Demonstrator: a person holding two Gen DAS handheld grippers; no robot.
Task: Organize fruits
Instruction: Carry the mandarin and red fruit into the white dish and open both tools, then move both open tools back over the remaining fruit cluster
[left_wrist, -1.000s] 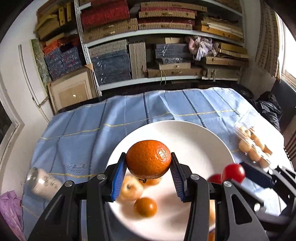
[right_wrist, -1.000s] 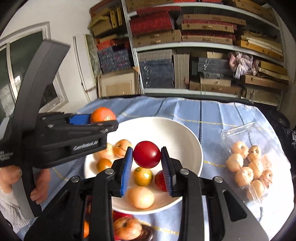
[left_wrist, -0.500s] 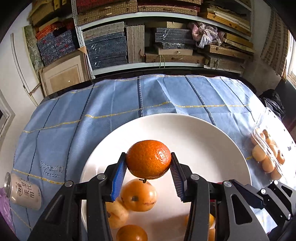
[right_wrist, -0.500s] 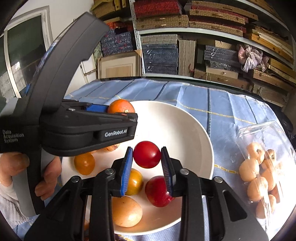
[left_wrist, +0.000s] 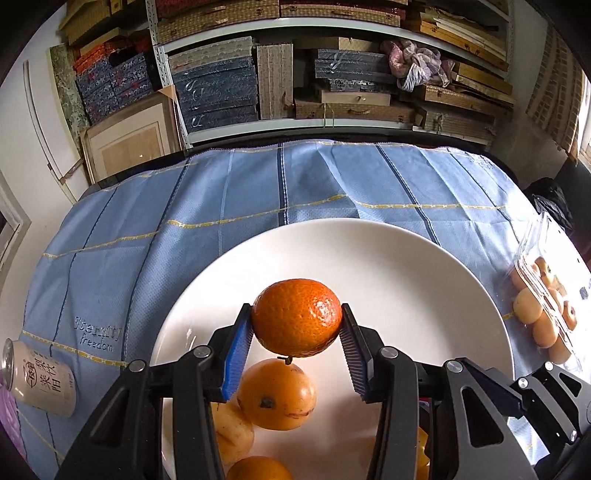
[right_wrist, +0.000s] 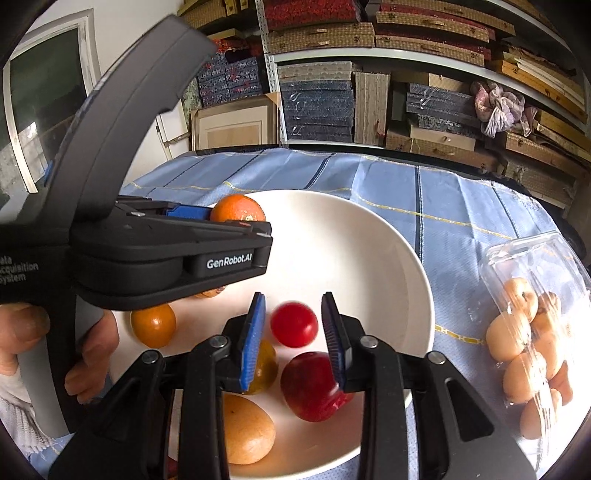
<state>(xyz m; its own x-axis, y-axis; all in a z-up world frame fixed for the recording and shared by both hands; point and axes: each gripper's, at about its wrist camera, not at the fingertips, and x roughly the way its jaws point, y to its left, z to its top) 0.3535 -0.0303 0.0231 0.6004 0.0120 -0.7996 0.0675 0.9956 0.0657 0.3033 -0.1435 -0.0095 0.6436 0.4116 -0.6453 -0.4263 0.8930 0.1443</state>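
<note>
A white plate (left_wrist: 388, 258) lies on the blue cloth and holds several fruits. My left gripper (left_wrist: 296, 330) is shut on an orange mandarin (left_wrist: 296, 318) and holds it above the plate's near part, over another orange fruit (left_wrist: 277, 395). In the right wrist view the plate (right_wrist: 369, 236) holds orange, yellow and red fruits. My right gripper (right_wrist: 293, 330) has its jaws apart around a small red tomato (right_wrist: 294, 324), which is blurred and free of both pads, above a red apple (right_wrist: 314, 387). The left gripper (right_wrist: 236, 218) with the mandarin (right_wrist: 238, 208) is at the plate's left.
A clear plastic box of pale fruits (right_wrist: 532, 350) lies right of the plate, also in the left wrist view (left_wrist: 543, 306). A drink can (left_wrist: 40, 380) lies on the cloth at the left. Shelves of boxes (left_wrist: 295, 74) stand behind the table.
My right gripper has opened and let go of the red tomato over the plate. My left gripper has moved forward and lower over the plate with the mandarin held.
</note>
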